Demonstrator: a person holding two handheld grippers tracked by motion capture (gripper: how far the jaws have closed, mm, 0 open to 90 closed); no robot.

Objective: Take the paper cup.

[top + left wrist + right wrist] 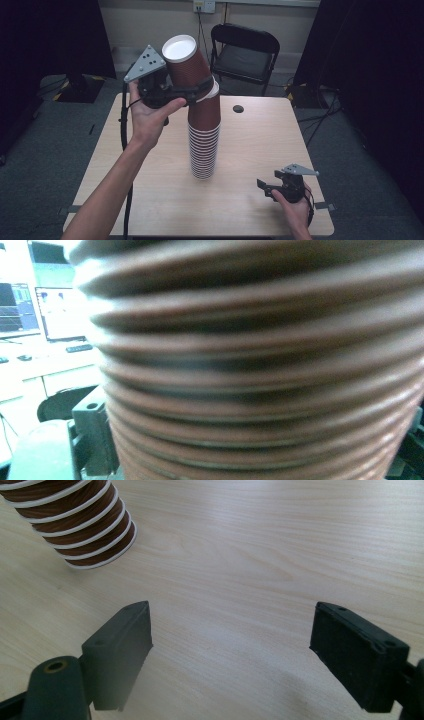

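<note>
Wooden table (150, 175) stood before folding chair (245, 50). Left gripper (200, 90) pinched brown paper cup (187, 62), tilted, raised just above stack of cups (204, 140) at table's middle. Right gripper (265, 187) rested near front right corner, jaws spread wide, nothing between them, well apart from stack.

Ribbed brown paper cups (204, 135), matt pale wood-grain table (250, 200), matt blk jaws

I count one stack of brown paper cups (204, 145), one cup (187, 62) lifted off its top, one table (250, 150), one folding chair (245, 50), two grippers.
</note>
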